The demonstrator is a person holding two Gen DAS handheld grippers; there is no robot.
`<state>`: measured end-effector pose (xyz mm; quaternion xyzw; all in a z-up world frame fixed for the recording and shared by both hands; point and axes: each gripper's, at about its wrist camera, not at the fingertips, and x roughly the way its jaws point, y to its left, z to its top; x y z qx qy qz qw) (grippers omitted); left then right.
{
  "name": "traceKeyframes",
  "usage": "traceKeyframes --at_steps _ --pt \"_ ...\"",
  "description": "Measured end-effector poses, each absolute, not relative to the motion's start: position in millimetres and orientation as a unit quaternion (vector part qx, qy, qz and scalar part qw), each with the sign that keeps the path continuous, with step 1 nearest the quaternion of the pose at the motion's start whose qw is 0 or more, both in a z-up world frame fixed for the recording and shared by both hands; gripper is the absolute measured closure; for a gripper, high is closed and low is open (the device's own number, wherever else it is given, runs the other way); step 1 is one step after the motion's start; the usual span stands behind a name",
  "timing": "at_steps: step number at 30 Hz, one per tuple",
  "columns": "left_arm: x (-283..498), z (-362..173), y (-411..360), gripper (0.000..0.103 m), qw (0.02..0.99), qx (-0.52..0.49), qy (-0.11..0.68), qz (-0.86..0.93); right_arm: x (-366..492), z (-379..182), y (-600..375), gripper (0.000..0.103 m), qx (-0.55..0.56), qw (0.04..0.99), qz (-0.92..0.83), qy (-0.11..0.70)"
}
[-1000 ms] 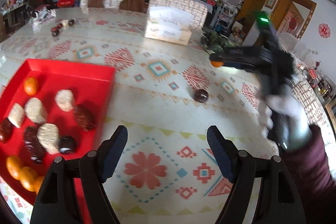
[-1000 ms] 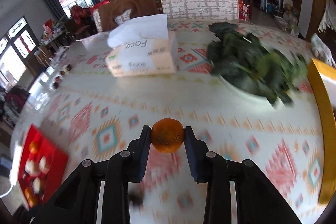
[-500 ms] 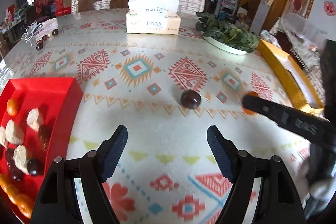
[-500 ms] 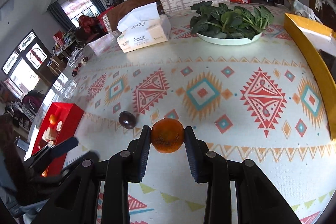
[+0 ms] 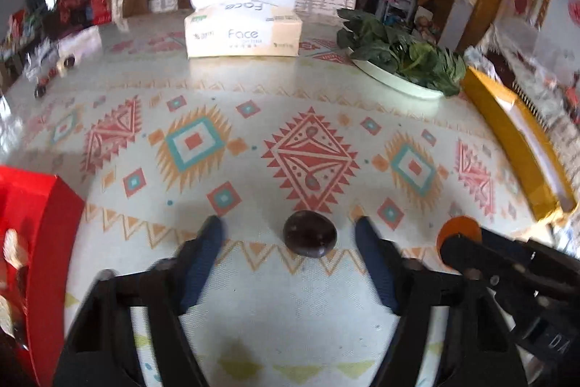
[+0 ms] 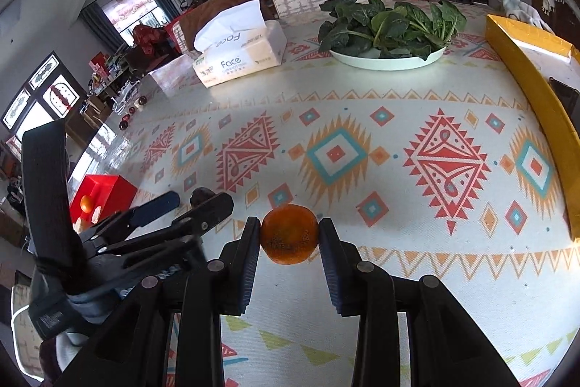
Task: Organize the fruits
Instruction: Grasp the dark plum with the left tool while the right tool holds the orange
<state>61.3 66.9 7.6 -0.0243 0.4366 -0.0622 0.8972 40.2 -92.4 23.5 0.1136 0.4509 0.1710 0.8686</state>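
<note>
A dark, round fruit [image 5: 310, 238] lies on the patterned tablecloth, between the two fingers of my left gripper [image 5: 288, 229]. Its jaws are closing, and gaps still show between the pads and the fruit. In the right wrist view the same fruit [image 6: 198, 193] peeks out behind that gripper's fingers [image 6: 159, 204]. My right gripper [image 6: 289, 223] is shut on an orange [image 6: 289, 236] and holds it just above the cloth. The orange [image 5: 457, 230] also shows at the right of the left wrist view. A red tray [image 5: 40, 205] with fruits and pale pieces sits at the left.
A tissue box [image 5: 241, 35] stands at the back of the table. A white plate [image 6: 388, 58] of leafy greens is to its right. A long yellow box [image 5: 514, 140] runs along the right edge. Small dark fruits [image 5: 40, 89] lie at the far left.
My left gripper swung away from the red tray towards the dark fruit, which now sits between its fingers, and its jaws narrowed. The right gripper kept the orange and settled beside it.
</note>
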Motion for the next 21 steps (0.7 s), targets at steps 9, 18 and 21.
traceKeyframes --at_steps 9,18,21 --pt "43 14 72 0.077 0.899 -0.065 0.417 -0.115 41 16 -85 0.066 0.105 0.865 0.171 0.461" --pt "39 23 78 0.077 0.907 -0.083 0.398 -0.108 42 12 -82 0.066 0.102 0.862 0.172 0.466" --pt "38 23 77 0.077 0.909 -0.076 0.396 -0.106 42 12 -83 0.066 0.102 0.863 0.171 0.465"
